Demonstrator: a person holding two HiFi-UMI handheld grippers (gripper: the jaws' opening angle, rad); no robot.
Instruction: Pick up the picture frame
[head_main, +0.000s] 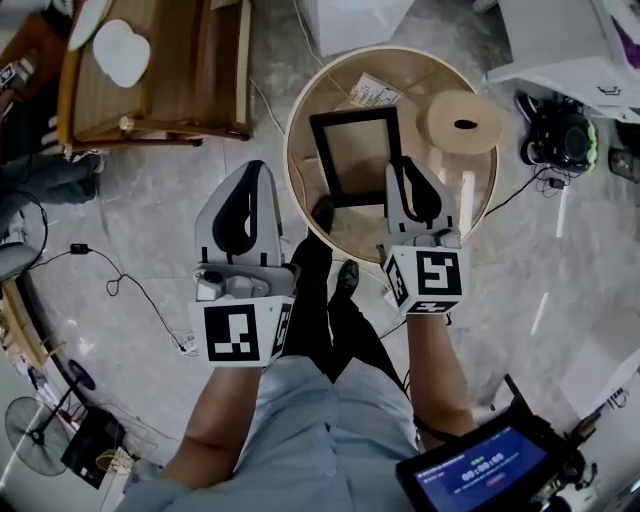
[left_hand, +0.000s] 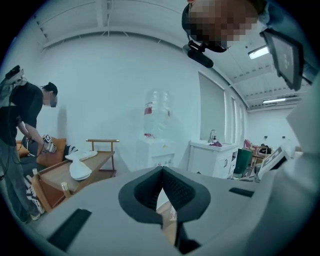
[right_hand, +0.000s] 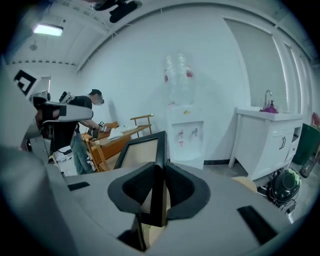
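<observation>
My right tongs (head_main: 402, 185) gripped the picture frame (head_main: 355, 155) by its 3 o'clock edge, over the round table (head_main: 289, 150). My left tongs (head_main: 255, 185) were closed and empty. A roll (head_main: 460, 122) lay at the frame's 2 o'clock. Both gripper views showed a water cooler (right_hand: 181, 120). The head view did not.

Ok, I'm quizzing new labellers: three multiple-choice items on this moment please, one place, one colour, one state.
1. Where is the picture frame? A on a shelf; B in the right hand-held gripper; C inside a drawer.
2. Its border colour? A white; B red; C black.
3. The left hand-held gripper? A shut, empty; B gripping the frame; C wide open.
Answers: B, its jaws clamp the frame's edge; C, the border shows black in both views; A, its jaws meet with nothing between.
</observation>
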